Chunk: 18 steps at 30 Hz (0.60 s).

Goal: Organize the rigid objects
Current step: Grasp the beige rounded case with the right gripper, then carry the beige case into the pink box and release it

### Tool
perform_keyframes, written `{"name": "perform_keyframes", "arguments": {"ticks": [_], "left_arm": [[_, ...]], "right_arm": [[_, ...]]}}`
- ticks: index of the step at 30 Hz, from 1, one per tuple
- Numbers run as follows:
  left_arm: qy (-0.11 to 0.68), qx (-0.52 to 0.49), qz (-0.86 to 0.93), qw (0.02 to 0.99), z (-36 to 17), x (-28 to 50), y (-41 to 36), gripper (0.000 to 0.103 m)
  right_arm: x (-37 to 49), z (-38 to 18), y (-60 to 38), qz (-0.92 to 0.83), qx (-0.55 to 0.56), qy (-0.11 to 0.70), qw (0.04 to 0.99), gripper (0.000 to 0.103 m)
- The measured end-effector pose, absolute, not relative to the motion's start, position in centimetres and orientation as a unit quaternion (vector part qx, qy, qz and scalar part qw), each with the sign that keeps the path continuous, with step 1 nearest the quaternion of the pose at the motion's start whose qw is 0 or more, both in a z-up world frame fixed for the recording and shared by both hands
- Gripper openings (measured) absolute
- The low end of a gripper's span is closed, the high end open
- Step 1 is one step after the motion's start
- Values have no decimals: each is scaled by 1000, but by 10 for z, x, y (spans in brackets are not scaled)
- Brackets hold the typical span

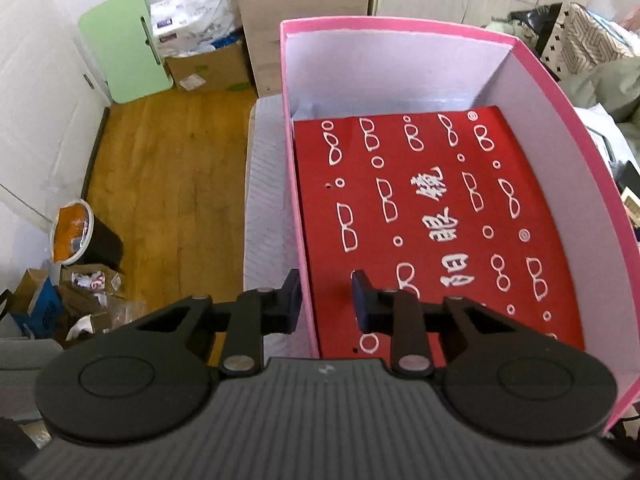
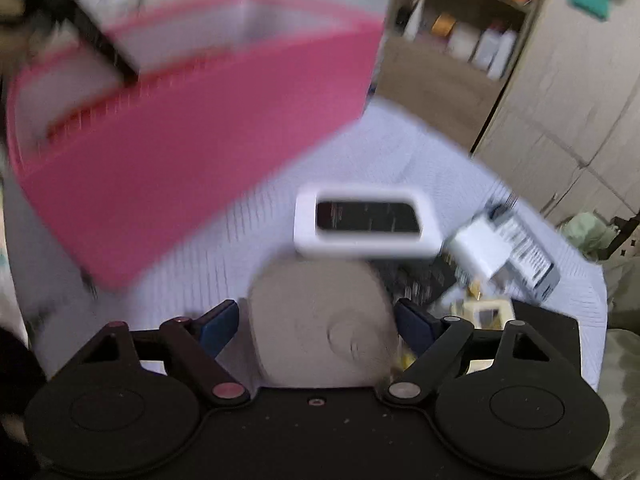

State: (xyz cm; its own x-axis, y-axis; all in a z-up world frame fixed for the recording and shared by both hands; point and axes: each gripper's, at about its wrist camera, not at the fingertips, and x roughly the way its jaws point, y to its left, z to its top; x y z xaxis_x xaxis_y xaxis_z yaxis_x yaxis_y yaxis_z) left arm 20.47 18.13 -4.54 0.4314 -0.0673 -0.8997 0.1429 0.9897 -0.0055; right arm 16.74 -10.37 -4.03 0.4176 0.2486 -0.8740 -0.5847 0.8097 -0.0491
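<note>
A pink box (image 1: 540,80) with white inner walls stands on the bed. A flat red glasses case (image 1: 432,216) with white print lies inside it. My left gripper (image 1: 326,300) straddles the box's left wall, one finger outside and one inside, with a gap between pads and wall. In the blurred right wrist view, my right gripper (image 2: 316,324) is shut on a grey round object (image 2: 320,320). The pink box (image 2: 192,168) is up and left of it. A white case with a black window (image 2: 366,224) lies just beyond the round object.
White and black boxes (image 2: 504,248) and a small cream item (image 2: 488,312) lie on the pale bedspread (image 2: 420,152) at the right. A wooden floor (image 1: 168,184), cardboard boxes (image 1: 208,68), a bin (image 1: 80,232) and a wooden cabinet (image 1: 304,20) are left of the bed.
</note>
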Motion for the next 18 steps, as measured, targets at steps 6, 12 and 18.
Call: {"name": "perform_keyframes", "arguments": {"ticks": [6, 12, 18], "left_arm": [[524, 22, -53, 850, -51, 206, 185, 20], [516, 13, -37, 855, -53, 207, 188, 8], [514, 15, -32, 857, -54, 206, 188, 5]], "right_arm": [[167, -38, -108, 246, -135, 485, 829, 82], [160, -22, -115, 224, -103, 467, 849, 81], [158, 23, -112, 224, -105, 424, 871, 81]]}}
